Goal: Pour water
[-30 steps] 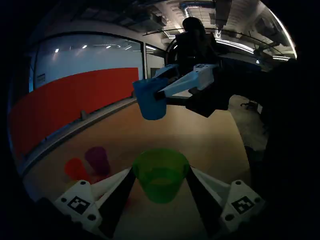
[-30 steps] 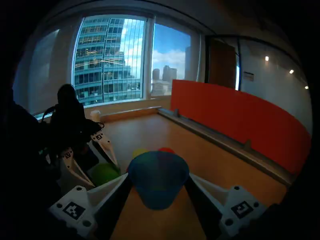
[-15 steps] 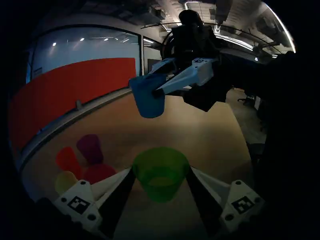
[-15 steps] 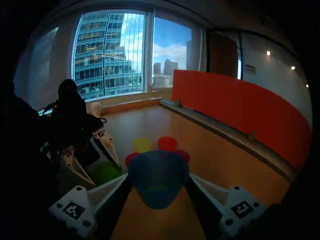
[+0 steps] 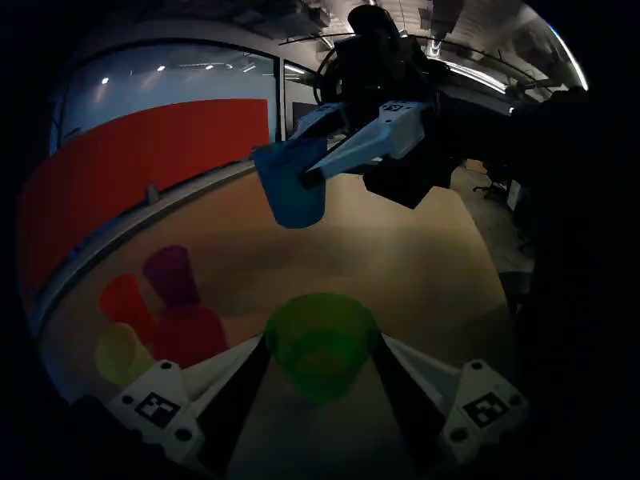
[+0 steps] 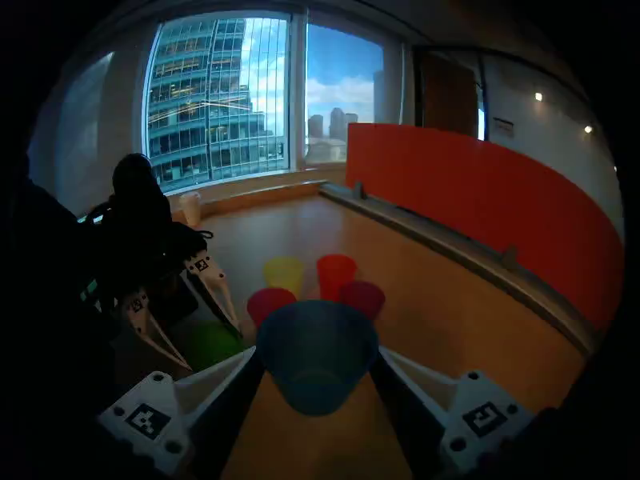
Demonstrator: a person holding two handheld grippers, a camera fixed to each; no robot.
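Your left gripper (image 5: 320, 341) clamps the green cup (image 5: 322, 356) between its fingers. Your right gripper (image 6: 316, 352) grips the blue cup (image 6: 316, 370) above the table (image 6: 448, 320). Other cups (image 6: 334, 276) cluster near the table's red-panelled edge.

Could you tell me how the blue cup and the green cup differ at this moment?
The blue cup sits in the right gripper, the green cup in the left gripper. The blue cup hangs slightly tilted above the table; the green cup looks upright. Both are tapered cups, each gripped from both sides.
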